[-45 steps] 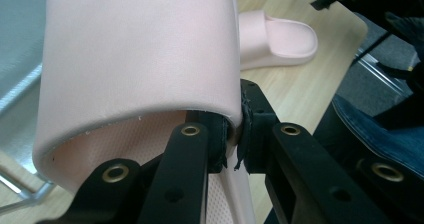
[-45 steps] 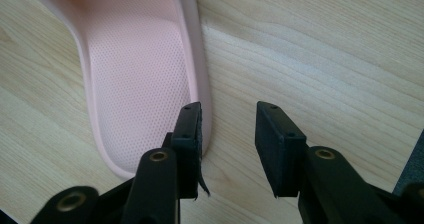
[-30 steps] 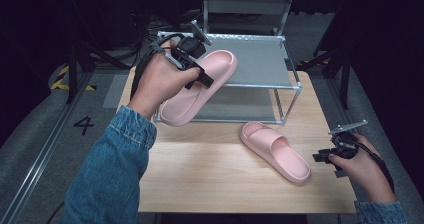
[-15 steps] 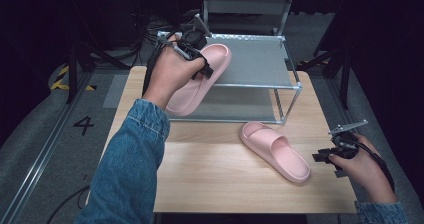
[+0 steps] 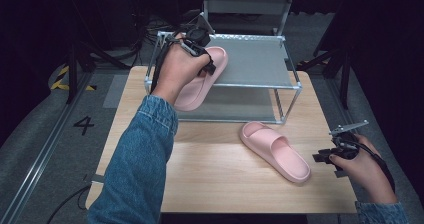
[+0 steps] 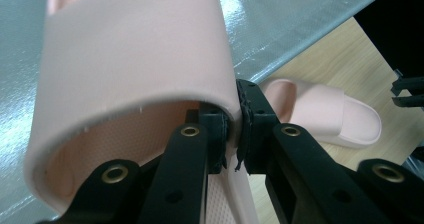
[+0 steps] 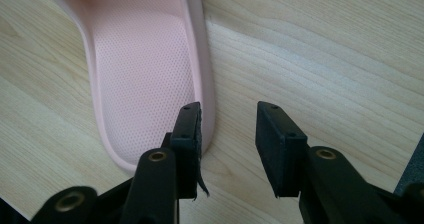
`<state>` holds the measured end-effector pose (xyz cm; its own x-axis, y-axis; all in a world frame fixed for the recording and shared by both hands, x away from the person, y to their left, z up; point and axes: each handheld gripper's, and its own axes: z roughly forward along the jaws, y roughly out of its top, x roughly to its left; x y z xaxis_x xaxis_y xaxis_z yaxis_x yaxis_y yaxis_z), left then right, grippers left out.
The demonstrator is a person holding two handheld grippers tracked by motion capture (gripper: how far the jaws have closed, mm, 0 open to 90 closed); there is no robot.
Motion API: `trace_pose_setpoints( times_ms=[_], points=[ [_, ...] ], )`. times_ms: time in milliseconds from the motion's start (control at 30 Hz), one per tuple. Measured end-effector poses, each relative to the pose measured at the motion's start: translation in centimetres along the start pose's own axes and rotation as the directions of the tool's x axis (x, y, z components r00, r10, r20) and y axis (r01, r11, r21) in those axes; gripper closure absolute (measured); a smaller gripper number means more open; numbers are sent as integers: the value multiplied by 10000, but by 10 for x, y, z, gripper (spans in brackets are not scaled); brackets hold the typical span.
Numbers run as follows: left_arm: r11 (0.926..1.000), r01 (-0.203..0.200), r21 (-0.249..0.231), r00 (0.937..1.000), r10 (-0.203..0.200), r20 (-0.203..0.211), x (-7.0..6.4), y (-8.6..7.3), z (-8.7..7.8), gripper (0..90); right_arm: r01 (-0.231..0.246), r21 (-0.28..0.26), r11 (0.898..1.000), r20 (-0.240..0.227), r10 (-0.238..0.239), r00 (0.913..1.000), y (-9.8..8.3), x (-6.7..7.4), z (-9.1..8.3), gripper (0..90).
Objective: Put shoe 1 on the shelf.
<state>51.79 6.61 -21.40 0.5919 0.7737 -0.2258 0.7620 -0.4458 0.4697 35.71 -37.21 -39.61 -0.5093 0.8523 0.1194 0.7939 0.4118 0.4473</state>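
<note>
My left gripper (image 5: 201,48) is shut on the strap edge of a pink slipper (image 5: 199,83), which tilts with its toe over the top shelf of the metal rack (image 5: 260,64). In the left gripper view the jaws (image 6: 235,129) pinch the strap of this slipper (image 6: 130,59). A second pink slipper (image 5: 275,151) lies flat on the wooden table (image 5: 210,184). My right gripper (image 5: 325,157) stands open at its heel end. In the right gripper view the jaws (image 7: 227,139) straddle the rim of that slipper's (image 7: 145,59) heel, with no pad pressing on it.
The rack has a thin silver frame, a grey top shelf and a lower grey shelf, and stands at the table's far side. A chair-like frame (image 5: 247,4) stands behind it. Dark stands and cables surround the table. The number 4 (image 5: 83,125) is marked on the floor at left.
My left hand has carried the slipper farther toward the rack, so its toe now lies over the top shelf. The right hand and the slipper on the table have stayed put.
</note>
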Motion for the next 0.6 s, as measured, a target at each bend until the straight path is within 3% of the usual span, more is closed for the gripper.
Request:
trace_pose_setpoints(
  times_ms=[67, 233, 300, 367, 467, 600],
  points=[
    [9999, 9, 123, 10000, -9, -9, -1, 0, 3, 830, 23, 28, 10000, -30, -23, 10000, 0, 0, -1, 637],
    [10000, 62, -77, 9998, -61, 208, 0, -1, 6, 801, 42, 13, 10000, -19, -42, 10000, -1, 1, -2, 636],
    [9996, 14, -297, 9993, -3, 379, 0, -4, 4, 708, 51, 5, 10000, -32, -51, 10000, -1, 1, -2, 635],
    [9992, -206, -344, 9995, 214, 244, -2, -6, 1, 632, 42, 6, 10000, -9, -42, 10000, -1, 1, -2, 632],
    [9964, -625, -579, 9978, 611, -260, -8, -13, -9, 588, 40, 3, 10000, -55, -40, 10000, 0, 2, -1, 627],
    [9919, -992, -793, 9951, 989, -82, -11, -25, -21, 582, 102, -1, 9999, -84, -102, 9999, 3, 3, 0, 626]
  ],
)
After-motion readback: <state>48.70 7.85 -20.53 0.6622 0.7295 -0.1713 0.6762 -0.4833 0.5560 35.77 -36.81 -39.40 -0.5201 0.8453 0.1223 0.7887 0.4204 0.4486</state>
